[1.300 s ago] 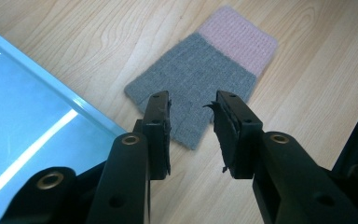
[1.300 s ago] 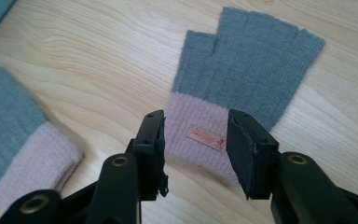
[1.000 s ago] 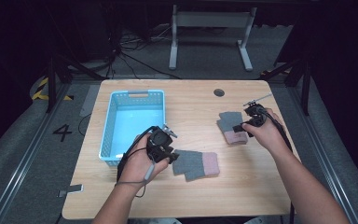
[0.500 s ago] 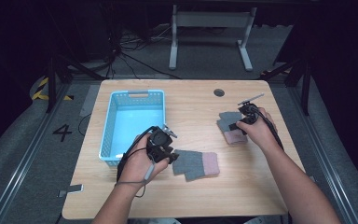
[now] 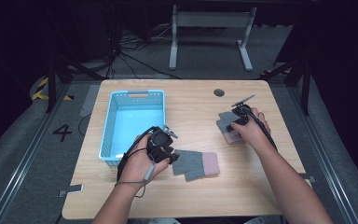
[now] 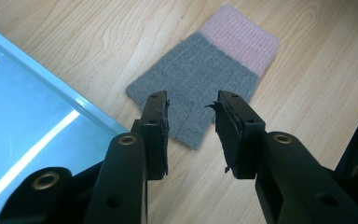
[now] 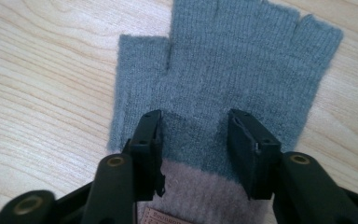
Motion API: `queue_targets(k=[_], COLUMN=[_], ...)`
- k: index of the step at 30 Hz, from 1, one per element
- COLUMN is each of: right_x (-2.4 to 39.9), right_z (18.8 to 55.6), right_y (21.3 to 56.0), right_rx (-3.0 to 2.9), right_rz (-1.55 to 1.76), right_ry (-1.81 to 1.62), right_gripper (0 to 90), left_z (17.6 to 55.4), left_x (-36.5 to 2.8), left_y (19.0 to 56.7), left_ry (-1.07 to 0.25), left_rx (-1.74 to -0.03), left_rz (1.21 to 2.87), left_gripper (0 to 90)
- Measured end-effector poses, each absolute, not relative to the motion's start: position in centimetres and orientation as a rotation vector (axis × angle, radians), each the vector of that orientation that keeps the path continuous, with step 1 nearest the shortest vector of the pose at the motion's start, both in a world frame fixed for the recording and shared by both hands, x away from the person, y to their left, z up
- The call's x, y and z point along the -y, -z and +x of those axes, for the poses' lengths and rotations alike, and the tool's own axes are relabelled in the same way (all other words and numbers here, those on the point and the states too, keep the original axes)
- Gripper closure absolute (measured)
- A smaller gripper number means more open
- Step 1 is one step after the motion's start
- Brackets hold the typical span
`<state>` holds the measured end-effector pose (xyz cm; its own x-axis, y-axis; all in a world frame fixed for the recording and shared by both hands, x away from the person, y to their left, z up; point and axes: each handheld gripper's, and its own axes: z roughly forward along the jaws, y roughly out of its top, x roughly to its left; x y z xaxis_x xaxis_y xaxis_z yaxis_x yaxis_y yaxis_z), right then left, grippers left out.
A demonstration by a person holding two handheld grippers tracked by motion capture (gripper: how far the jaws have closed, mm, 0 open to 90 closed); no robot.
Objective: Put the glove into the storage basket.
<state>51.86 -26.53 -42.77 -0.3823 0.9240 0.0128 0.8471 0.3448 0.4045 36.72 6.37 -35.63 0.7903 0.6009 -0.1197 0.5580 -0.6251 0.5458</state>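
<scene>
- High view: two grey fingerless gloves with pink cuffs lie flat on the wooden bench. The near glove sits just right of the blue basket, with bare wood open in front of it and to its right. The far glove lies towards the right edge, well apart from the first.
- High view: the left hand-held gripper rests at the near glove's grey end; the right hand-held gripper is over the far glove.
- Left gripper view: the jaws stand apart over the glove's grey end, nothing pinched. The basket's rim runs close at the left.
- Right gripper view: the jaws have just been closing, yet a gap remains; they straddle the glove near its pink cuff. The short finger stubs point away, thumb at the left.
</scene>
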Motion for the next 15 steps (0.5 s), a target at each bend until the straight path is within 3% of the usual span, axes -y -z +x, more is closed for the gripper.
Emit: queue_targets(k=[9,15], right_x=[27.17,27.46], right_z=[52.05,51.92], right_y=[42.68,42.49], right_rx=[-2.424,-2.443], right_rz=[1.597,1.564], right_ry=[-0.556,-0.577], right_gripper=[79.4,85.7], left_z=[36.74,36.82], left_x=[-6.36,-6.49], left_y=[35.66,35.65], left_ry=[-0.098,-0.102], left_rx=[-0.857,-0.859], left_rz=[2.404,2.398], left_gripper=[64.9,64.9])
